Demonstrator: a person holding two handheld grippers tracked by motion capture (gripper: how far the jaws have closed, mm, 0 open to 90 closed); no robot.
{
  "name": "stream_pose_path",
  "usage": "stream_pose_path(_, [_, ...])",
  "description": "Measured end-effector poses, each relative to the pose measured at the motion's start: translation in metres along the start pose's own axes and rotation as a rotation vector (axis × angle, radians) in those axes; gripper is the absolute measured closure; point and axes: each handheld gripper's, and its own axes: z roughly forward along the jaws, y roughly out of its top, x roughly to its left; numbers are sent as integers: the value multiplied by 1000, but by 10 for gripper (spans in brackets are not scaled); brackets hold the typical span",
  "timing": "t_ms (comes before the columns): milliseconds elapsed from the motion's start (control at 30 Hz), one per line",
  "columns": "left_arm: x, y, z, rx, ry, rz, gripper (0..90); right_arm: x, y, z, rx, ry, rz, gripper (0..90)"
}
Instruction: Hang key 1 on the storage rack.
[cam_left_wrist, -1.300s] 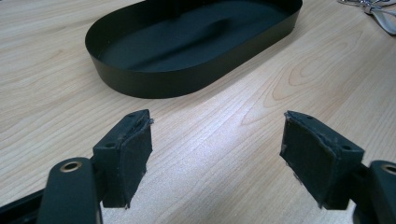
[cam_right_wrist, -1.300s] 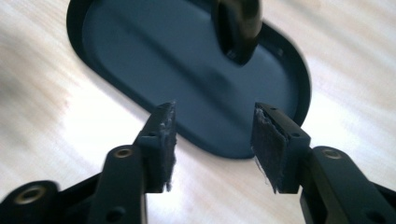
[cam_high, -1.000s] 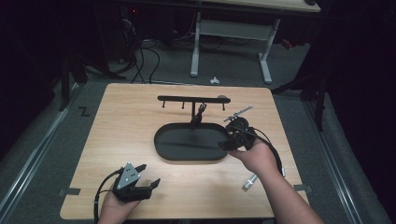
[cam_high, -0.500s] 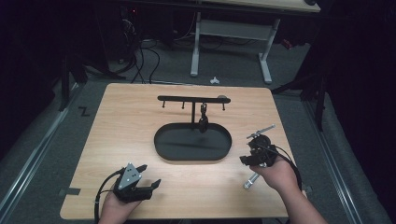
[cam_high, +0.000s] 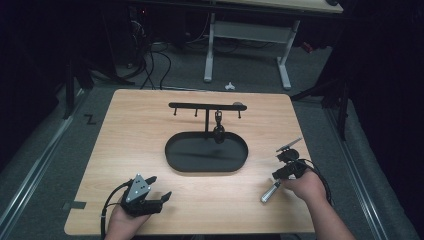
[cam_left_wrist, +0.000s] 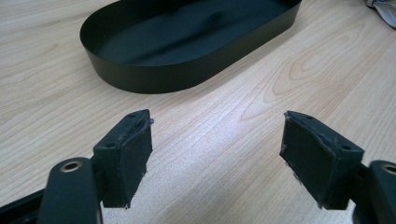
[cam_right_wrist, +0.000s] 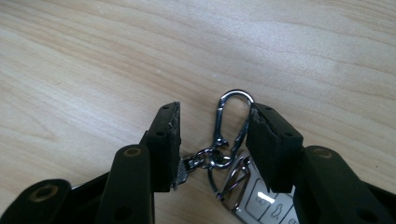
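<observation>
Table (cam_high: 150, 150) of light wood carrying a black oval metal tray (cam_high: 206, 154) with a T-shaped hook rack (cam_high: 206, 107) rising from its far side. Left gripper (cam_left_wrist: 215, 154) near the front edge, jaws wide and empty. Right gripper (cam_right_wrist: 212, 140), jaws part-open, straddling a silver carabiner key ring (cam_right_wrist: 229, 126) lying on the table right of the tray.

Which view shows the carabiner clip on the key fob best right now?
The right gripper view: the carabiner clip lies on the table between the open jaws of the right gripper, its loop sharp. The high view gives the key fob as a small silver shape.
</observation>
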Motion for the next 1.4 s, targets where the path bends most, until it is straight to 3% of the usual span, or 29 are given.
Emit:
stream_pose_path(200, [1,0,-2,-5,1,-4,252,-7,2,9,57,-5,14,668])
stream_pose_path(300, [1,0,-2,-5,0,-3,252,-4,2,9,47,-9,18,686])
stream_pose_path(667, [1,0,-2,-8,3,-4,252,18,15,11,-1,32,-37,701])
stream_pose_path(767, [1,0,-2,-9,3,-5,252,23,19,10,-29,43,-53,766])
stream_pose_path(800, [1,0,-2,-8,2,-5,252,26,22,10,-19,32,-79,788])
stream_pose_path(900, [1,0,-2,-9,2,-2,253,30,23,11,-11,22,-91,775])
stream_pose_path(967, [1,0,-2,-8,1,-2,253,30,25,9,2,30,-92,687])
stream_pose_path(1000, [1,0,-2,-8,1,-2,253,30,25,9,2,30,-92,687])
stream_pose_path(1200, [1,0,-1,-4,-1,1,253,21,21,10,35,45,-71,594])
stream_pose_path(1267, [1,0,-1,-4,-1,1,253,22,18,14,44,56,-88,606])
stream_pose_path(1300, [0,0,-1,-4,1,2,253,25,17,14,38,37,-125,659])
stream_pose_path(1367, [0,0,-1,-3,1,3,253,25,17,13,42,34,-131,690])
stream_pose_path(1400, [0,0,-1,-1,-1,4,253,26,17,13,47,33,-139,747])
